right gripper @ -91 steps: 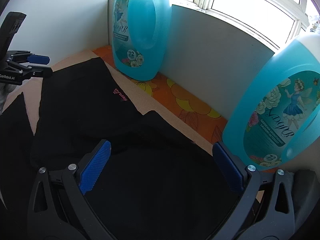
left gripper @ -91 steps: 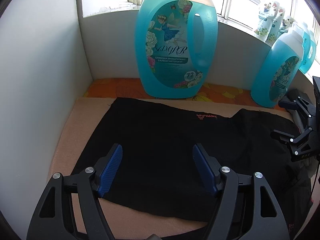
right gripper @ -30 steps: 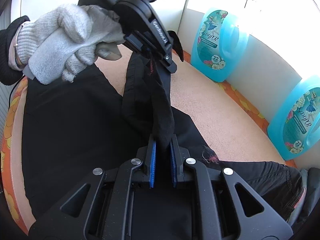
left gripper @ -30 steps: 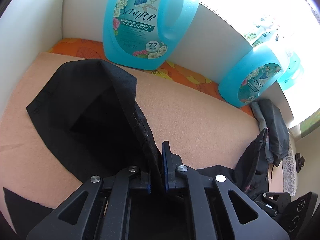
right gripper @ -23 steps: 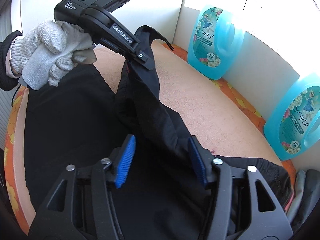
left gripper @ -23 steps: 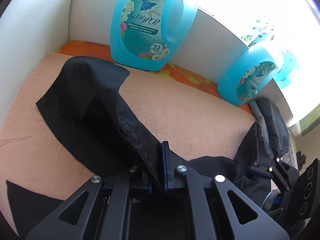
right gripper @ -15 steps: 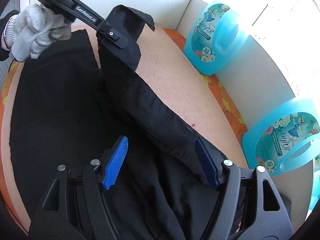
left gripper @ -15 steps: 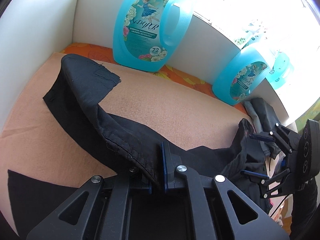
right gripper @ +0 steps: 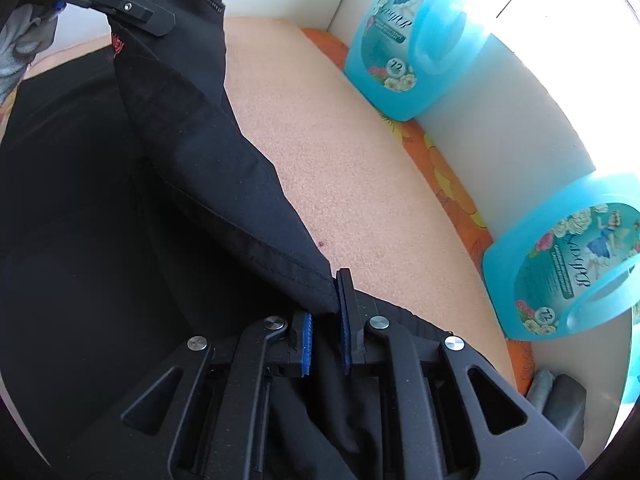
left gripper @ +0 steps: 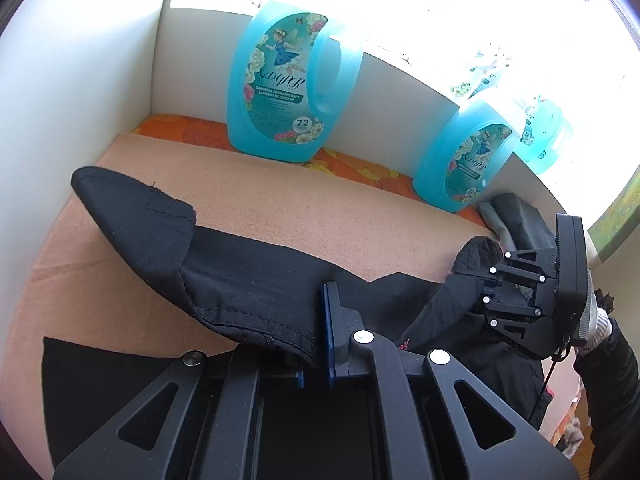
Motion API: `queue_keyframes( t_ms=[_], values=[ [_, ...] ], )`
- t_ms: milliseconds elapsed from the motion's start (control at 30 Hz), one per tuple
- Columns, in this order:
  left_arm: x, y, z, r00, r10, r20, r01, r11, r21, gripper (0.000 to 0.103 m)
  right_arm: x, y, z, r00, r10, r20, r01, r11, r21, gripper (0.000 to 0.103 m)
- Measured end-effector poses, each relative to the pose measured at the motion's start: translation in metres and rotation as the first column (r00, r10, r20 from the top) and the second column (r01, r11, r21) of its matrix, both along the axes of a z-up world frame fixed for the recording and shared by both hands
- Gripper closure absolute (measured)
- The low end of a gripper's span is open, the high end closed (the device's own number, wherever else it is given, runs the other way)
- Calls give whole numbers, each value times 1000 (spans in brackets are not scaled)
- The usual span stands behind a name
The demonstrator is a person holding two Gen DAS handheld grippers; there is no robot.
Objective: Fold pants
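The black pants (left gripper: 240,280) lie on a peach mat (left gripper: 320,208), one edge lifted and stretched between both grippers. My left gripper (left gripper: 316,340) is shut on the lifted hem at its near end. My right gripper (right gripper: 324,320) is shut on the same edge (right gripper: 224,184) of the pants at the other end. In the left wrist view the right gripper (left gripper: 532,296) shows at the right, with cloth hanging from it. In the right wrist view the left gripper (right gripper: 120,4) shows at the top left, clamped on the cloth. The rest of the pants (right gripper: 72,208) lies flat below.
Two blue detergent bottles (left gripper: 288,84) (left gripper: 468,160) stand along the white back wall on an orange flowered cloth (left gripper: 352,164). A grey folded garment (left gripper: 516,216) lies at the right end. A white side wall (left gripper: 72,92) closes the left.
My right gripper had opened and has shut again on the pants edge. Both grippers have moved apart, and the lifted edge is drawn out longer and lower over the mat.
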State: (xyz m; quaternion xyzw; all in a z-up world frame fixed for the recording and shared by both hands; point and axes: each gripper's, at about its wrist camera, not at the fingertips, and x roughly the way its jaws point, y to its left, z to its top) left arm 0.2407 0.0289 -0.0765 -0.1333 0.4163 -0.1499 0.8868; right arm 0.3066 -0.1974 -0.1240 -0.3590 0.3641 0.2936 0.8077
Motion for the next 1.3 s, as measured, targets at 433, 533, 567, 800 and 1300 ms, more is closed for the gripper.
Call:
queue_keyframes(
  t_ms=[433,533,567,800,1300],
  values=[
    [-106,10,0,996,-4,85,7,999,-39,97,-146,12,-1,976,-66,206,72,997,-22,92],
    [-129,14,-25,999,-2,37,4,998,-66,97,-173,16,-18,980,-90,179,94,995,-17,92],
    [-135,15,-33,1000,-3,21,4,997,-76,97,-180,17,-23,980,-97,176,103,995,-21,92],
    [-163,25,-61,1000,26,-18,-27,993,-115,92,-211,27,-45,975,-112,194,125,990,-60,92],
    [-181,107,-62,954,298,-18,-298,952,-67,75,-211,30,-49,973,-172,152,176,984,-17,90]
  ],
)
